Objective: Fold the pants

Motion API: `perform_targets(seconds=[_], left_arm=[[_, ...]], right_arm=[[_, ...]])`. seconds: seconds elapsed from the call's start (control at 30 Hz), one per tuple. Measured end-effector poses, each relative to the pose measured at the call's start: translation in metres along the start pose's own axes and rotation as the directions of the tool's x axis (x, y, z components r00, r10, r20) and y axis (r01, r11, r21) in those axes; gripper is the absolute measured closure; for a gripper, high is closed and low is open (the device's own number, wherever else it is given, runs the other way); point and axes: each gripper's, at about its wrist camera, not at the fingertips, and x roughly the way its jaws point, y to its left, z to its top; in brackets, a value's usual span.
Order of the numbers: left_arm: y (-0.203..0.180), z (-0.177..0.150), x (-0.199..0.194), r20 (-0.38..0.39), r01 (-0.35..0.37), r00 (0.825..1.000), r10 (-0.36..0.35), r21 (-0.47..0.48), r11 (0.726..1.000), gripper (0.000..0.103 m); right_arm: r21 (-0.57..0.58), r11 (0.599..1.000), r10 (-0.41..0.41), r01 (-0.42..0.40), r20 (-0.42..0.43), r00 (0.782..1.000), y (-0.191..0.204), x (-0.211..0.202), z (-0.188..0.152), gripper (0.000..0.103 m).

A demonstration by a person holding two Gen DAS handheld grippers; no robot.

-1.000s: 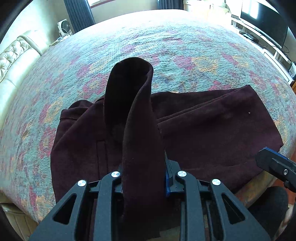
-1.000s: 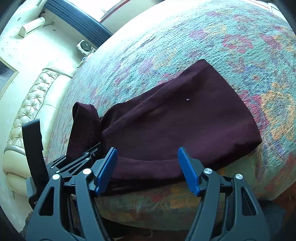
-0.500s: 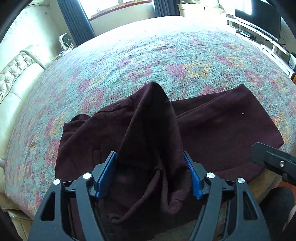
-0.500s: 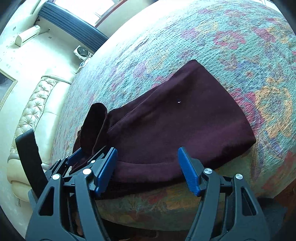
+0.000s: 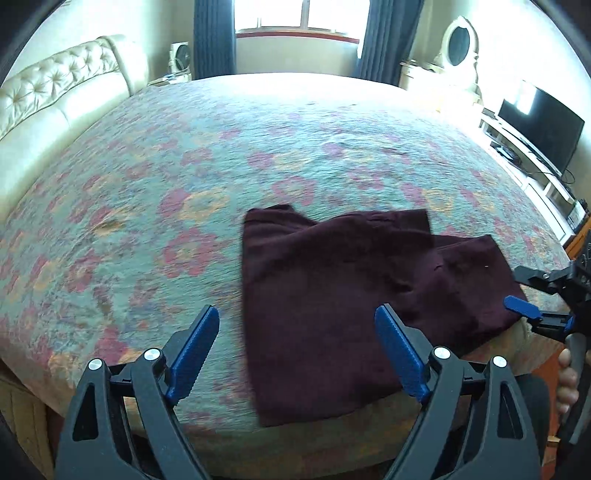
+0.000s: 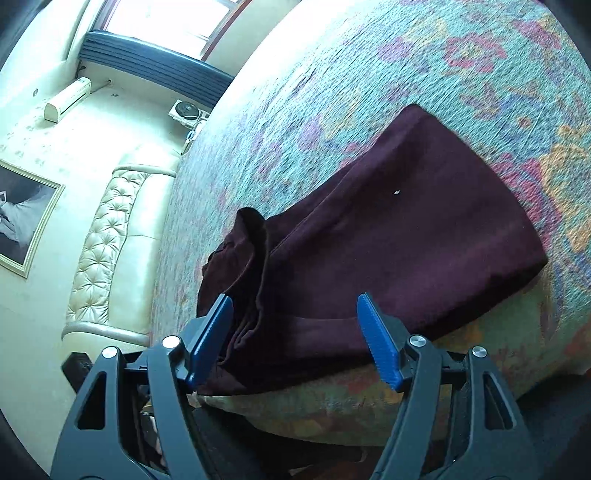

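The dark maroon pants (image 5: 343, 295) lie folded in layers on the floral bedspread (image 5: 184, 184), near the bed's front edge. My left gripper (image 5: 297, 350) is open and empty, above and in front of the pants' left part. My right gripper (image 6: 295, 336) is open and empty, just in front of the pants (image 6: 388, 240) at the bed edge. It also shows in the left wrist view (image 5: 532, 295) at the pants' right end. In the right wrist view a bunched fold rises at the pants' left end.
A cream tufted headboard (image 5: 62, 85) runs along the bed's left side. A window with dark curtains (image 5: 295, 22) is at the back. A TV (image 5: 543, 125) on a low unit stands at the right. A framed picture (image 6: 26, 214) hangs on the wall.
My left gripper let go of the pants fold it held up and pulled back. The fold now lies flat on the pants. My right gripper stayed open near the bed edge.
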Motion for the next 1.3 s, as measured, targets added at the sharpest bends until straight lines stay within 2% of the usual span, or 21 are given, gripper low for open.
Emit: perform_targets(seconds=[0.13, 0.23, 0.37, 0.43, 0.57, 0.63, 0.67, 0.73, 0.77, 0.8, 0.83, 0.97, 1.13, 1.3], left_arm=[[0.049, -0.02, 0.018, -0.075, -0.027, 0.997, 0.016, -0.146, 0.989, 0.018], [0.068, -0.028, 0.028, -0.105, -0.043, 0.994, 0.02, -0.219, 0.975, 0.018], [0.08, -0.031, 0.029, -0.113, -0.021, 0.994, -0.009, -0.265, 0.964, 0.018], [0.08, -0.03, 0.027, -0.109, -0.014, 0.994, -0.016, -0.263, 0.965, 0.018], [0.078, -0.029, 0.028, -0.11, -0.01, 0.994, -0.018, -0.248, 0.969, 0.018], [0.079, -0.028, 0.03, -0.114, -0.004, 0.993, -0.026, -0.252, 0.968, 0.018], [0.08, -0.028, 0.03, -0.115, -0.002, 0.993, -0.028, -0.255, 0.967, 0.018], [0.08, -0.029, 0.03, -0.116, -0.003, 0.993, -0.027, -0.257, 0.966, 0.018], [0.081, -0.029, 0.031, -0.118, -0.005, 0.993, -0.027, -0.258, 0.966, 0.018], [0.081, -0.029, 0.032, -0.12, -0.005, 0.992, -0.027, -0.26, 0.966, 0.018], [0.082, -0.029, 0.032, -0.122, -0.006, 0.992, -0.026, -0.261, 0.965, 0.018], [0.084, -0.03, 0.035, -0.131, -0.019, 0.991, -0.017, -0.269, 0.963, 0.018], [0.094, -0.031, 0.037, -0.139, -0.038, 0.99, -0.004, -0.296, 0.954, 0.018], [0.1, -0.03, 0.033, -0.122, -0.019, 0.992, -0.022, -0.323, 0.946, 0.018]], right_arm=[[-0.014, 1.0, 0.02, -0.021, -0.067, 0.998, 0.018, 0.022, -0.004, 0.032], [-0.027, 0.998, 0.046, -0.049, -0.12, 0.992, 0.032, 0.045, -0.001, 0.031], [-0.017, 0.998, 0.049, -0.053, -0.167, 0.985, 0.043, 0.076, 0.0, 0.03], [0.002, 0.998, 0.069, -0.07, -0.2, 0.977, 0.044, 0.091, -0.002, 0.03], [-0.046, 0.997, 0.045, -0.058, -0.24, 0.97, 0.055, 0.112, -0.007, 0.032], [-0.072, 0.997, 0.022, -0.042, -0.258, 0.966, 0.06, 0.12, -0.011, 0.047], [-0.096, 0.995, -0.002, -0.024, -0.262, 0.965, 0.064, 0.123, -0.013, 0.049], [-0.143, 0.99, -0.054, 0.017, -0.259, 0.964, 0.07, 0.126, -0.015, 0.063], [-0.154, 0.988, -0.061, 0.021, -0.262, 0.963, 0.072, 0.127, -0.016, 0.066], [-0.152, 0.988, -0.058, 0.017, -0.266, 0.962, 0.074, 0.127, -0.016, 0.078], [-0.136, 0.991, -0.034, -0.004, -0.278, 0.96, 0.076, 0.126, -0.016, 0.081], [-0.116, 0.991, 0.035, -0.071, -0.285, 0.958, 0.091, 0.12, -0.019, 0.084], [-0.079, 0.971, 0.198, -0.228, -0.276, 0.941, 0.12, 0.103, -0.013, 0.085], [-0.108, 0.947, 0.272, -0.304, -0.24, 0.932, 0.148, 0.076, 0.0, 0.086]])
